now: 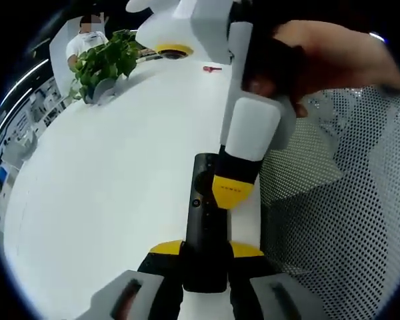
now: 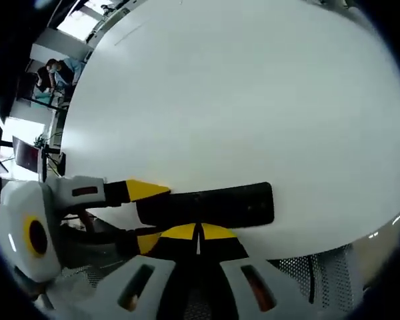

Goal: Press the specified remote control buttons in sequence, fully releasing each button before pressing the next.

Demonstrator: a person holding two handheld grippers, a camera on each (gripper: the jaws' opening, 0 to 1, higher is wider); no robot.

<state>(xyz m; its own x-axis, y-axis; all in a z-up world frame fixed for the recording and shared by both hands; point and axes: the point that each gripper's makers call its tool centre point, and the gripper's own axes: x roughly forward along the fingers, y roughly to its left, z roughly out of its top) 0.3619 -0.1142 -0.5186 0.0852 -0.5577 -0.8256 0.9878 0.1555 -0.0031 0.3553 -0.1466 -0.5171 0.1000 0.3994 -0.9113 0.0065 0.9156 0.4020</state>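
Note:
A long black remote control (image 1: 201, 200) lies on the white table (image 1: 107, 187), close to its right edge. My left gripper (image 1: 205, 250) is shut on the remote's near end, one yellow tip on each side. My right gripper (image 1: 232, 193), held by a hand (image 1: 320, 53), comes down from above with its yellow tips resting on the remote's upper face near the buttons. In the right gripper view the remote (image 2: 213, 203) lies crosswise. My right gripper (image 2: 200, 233) has its tips closed together against the remote's near side. The left gripper (image 2: 147, 215) clamps the remote's left end.
A potted green plant (image 1: 103, 63) stands at the table's far end, with a person (image 1: 87, 37) behind it. A small red object (image 1: 212, 68) lies far back. A perforated grey mesh surface (image 1: 340, 200) runs along the table's right edge.

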